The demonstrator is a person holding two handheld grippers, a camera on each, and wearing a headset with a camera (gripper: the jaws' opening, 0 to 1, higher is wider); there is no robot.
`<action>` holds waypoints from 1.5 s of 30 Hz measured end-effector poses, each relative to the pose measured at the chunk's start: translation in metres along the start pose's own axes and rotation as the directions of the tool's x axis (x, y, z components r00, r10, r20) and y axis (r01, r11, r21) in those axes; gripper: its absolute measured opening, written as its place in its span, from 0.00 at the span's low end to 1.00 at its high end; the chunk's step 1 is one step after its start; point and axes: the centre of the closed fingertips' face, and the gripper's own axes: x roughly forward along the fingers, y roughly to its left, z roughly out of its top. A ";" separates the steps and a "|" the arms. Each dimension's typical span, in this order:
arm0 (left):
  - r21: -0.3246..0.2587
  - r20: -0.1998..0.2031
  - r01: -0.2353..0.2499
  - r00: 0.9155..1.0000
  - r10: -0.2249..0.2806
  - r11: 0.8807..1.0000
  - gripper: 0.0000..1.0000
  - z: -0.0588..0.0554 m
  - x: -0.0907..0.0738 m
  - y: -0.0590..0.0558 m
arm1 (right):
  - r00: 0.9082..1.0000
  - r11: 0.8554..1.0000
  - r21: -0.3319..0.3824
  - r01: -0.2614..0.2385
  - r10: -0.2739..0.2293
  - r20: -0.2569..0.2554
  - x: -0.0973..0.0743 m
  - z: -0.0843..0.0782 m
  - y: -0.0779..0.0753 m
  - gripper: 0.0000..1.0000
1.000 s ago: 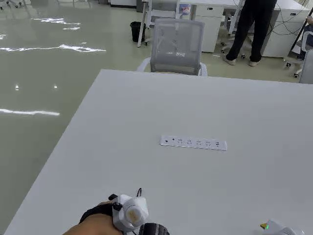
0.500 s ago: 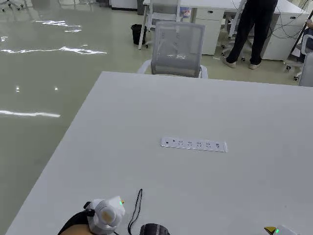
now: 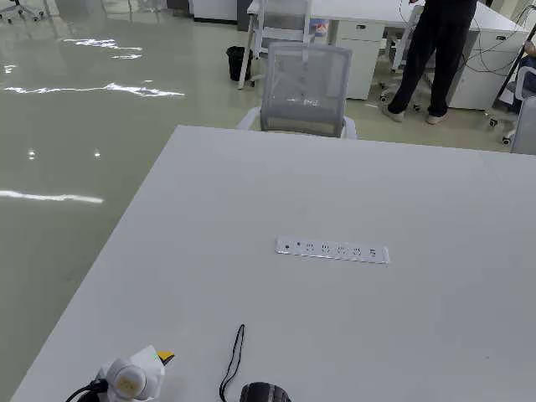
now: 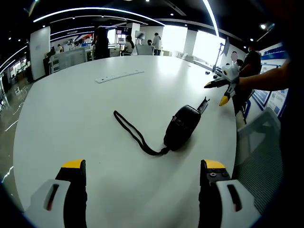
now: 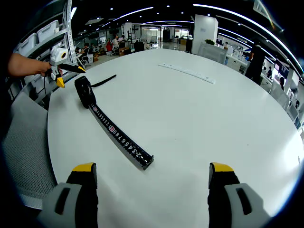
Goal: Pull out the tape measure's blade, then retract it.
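Both your claws gape wide, gripping nothing: left claw (image 4: pixel 142 166), right claw (image 5: pixel 154 168). Your tape measure (image 4: pixel 183 126) lies on the white desk (image 4: pixel 71 104) at about one o'clock ahead of the left claw. Its blade (image 5: pixel 121 137) (numbers up) lies extended flat, its tip short of your right claw, with the case at ten o'clock.

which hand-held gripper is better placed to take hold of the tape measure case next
Left, probably. The left hand-held gripper is open with the tape measure case lying just ahead of it. The right hand-held gripper, also open, faces the free end of the blade, with the case farther off.
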 end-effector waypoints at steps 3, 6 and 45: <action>-0.044 0.030 -0.022 0.999 0.024 0.999 0.99 -0.003 -0.009 0.004 | 1.000 1.000 0.016 0.011 -0.012 0.010 -0.005 -0.003 0.001 1.00; -0.043 0.051 -0.039 0.998 0.041 0.998 0.99 -0.007 -0.017 0.006 | 1.000 1.000 0.021 0.019 -0.020 0.013 -0.010 -0.007 0.002 1.00; -0.206 0.126 -0.136 0.978 0.164 0.969 0.99 -0.054 -0.085 -0.012 | 0.981 0.991 0.092 0.096 -0.110 0.162 -0.076 -0.023 0.038 1.00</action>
